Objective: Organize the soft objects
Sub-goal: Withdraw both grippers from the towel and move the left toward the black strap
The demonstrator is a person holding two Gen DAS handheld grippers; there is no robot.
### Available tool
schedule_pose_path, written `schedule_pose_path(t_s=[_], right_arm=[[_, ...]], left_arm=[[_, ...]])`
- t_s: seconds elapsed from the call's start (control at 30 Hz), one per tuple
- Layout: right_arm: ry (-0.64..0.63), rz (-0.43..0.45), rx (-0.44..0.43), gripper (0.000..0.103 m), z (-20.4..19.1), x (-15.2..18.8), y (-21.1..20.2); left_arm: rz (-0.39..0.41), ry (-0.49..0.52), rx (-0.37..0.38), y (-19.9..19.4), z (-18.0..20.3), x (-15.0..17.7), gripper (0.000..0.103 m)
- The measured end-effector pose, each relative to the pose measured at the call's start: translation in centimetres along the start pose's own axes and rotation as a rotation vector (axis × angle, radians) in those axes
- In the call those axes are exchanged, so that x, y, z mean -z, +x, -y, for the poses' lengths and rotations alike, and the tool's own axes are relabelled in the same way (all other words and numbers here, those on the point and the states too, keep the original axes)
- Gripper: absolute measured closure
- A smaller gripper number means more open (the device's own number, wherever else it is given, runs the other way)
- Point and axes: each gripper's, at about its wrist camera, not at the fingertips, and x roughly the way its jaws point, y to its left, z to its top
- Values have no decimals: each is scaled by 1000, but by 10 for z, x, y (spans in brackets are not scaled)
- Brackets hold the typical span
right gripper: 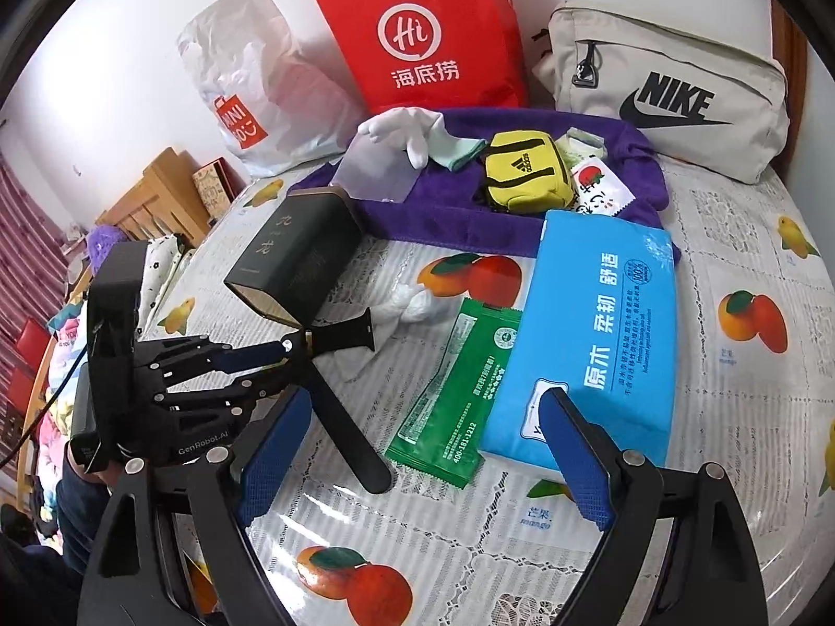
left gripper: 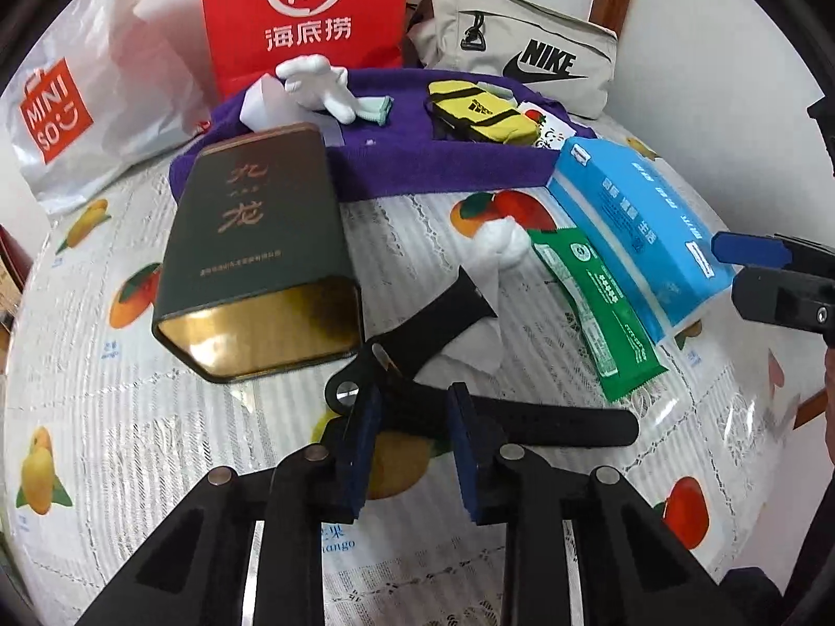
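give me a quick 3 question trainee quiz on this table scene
1. True or false: the left gripper has its fingers on either side of the black watch strap.
2. Which lies on the purple towel? A yellow pouch B green packet C blue tissue pack
3. What lies between the watch strap and the blue tissue pack?

Key: 1 true; 2 A; 3 the green packet
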Motion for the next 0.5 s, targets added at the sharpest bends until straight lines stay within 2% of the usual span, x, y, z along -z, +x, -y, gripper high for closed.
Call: schedule_pose_path(t_s=[0.1, 0.27, 0.5], right_arm=[[2, -3, 3, 14, 1, 1, 0], [1, -11, 4, 14, 2, 3, 1], [0, -28, 4, 14, 3, 4, 7]], left_arm=[[8, -2, -46, 1, -2, -5, 77], [-7, -29, -58, 5, -11, -5, 72], [-13, -51, -53, 14, -19, -5, 51]])
